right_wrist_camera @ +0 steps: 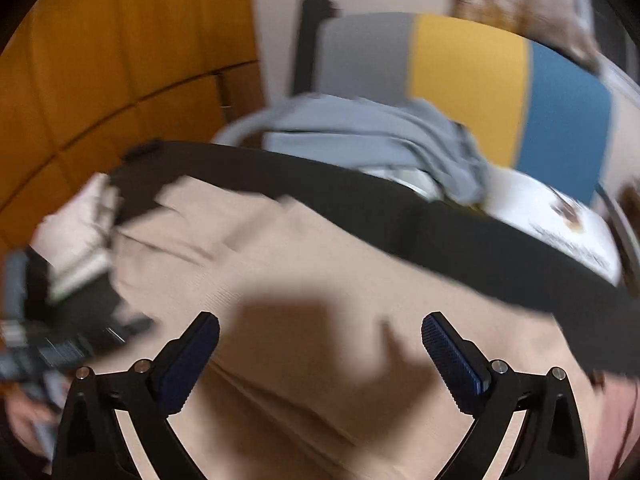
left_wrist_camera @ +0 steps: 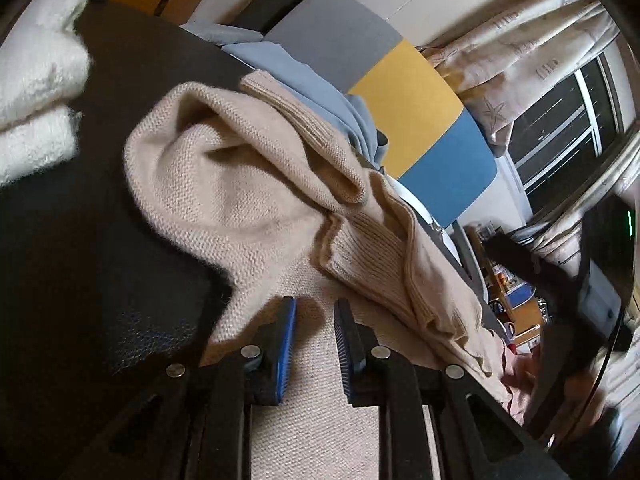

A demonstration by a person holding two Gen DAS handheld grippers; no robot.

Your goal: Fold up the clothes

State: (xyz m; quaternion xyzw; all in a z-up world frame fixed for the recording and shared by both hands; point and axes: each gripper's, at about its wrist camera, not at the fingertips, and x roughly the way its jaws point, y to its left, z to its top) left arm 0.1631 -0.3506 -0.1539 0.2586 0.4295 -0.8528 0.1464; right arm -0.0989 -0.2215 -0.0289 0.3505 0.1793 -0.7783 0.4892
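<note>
Beige knit sweater [left_wrist_camera: 248, 184] sprawled across the black bench [left_wrist_camera: 80, 240], bunched into a big puffy fold toward the middle, ribbed cuff and hem draped off toward the right edge. Same sweater [right_wrist_camera: 320, 280] looks flatter and smoother from the right wrist view, though pretty blurry there. Left tool [left_wrist_camera: 315, 344] hanging low over the fabric with blue pads only a narrow gap apart, nothing pinched between them, just knit showing underneath. Right tool [right_wrist_camera: 320, 356] spread wide over the sweater, gripping nothing, throwing a dark shadow on the cloth. Folded white fluffy towel [left_wrist_camera: 36, 80] stacked at the far left of the bench, clear of the sweater. Light blue garment [right_wrist_camera: 380, 132] heaped on a chair just past the bench's far edge, grey, yellow and blue striped chair back [right_wrist_camera: 468, 80] behind it. Patterned curtain [left_wrist_camera: 520, 40] and dark window [left_wrist_camera: 568, 128] off to the right.
</note>
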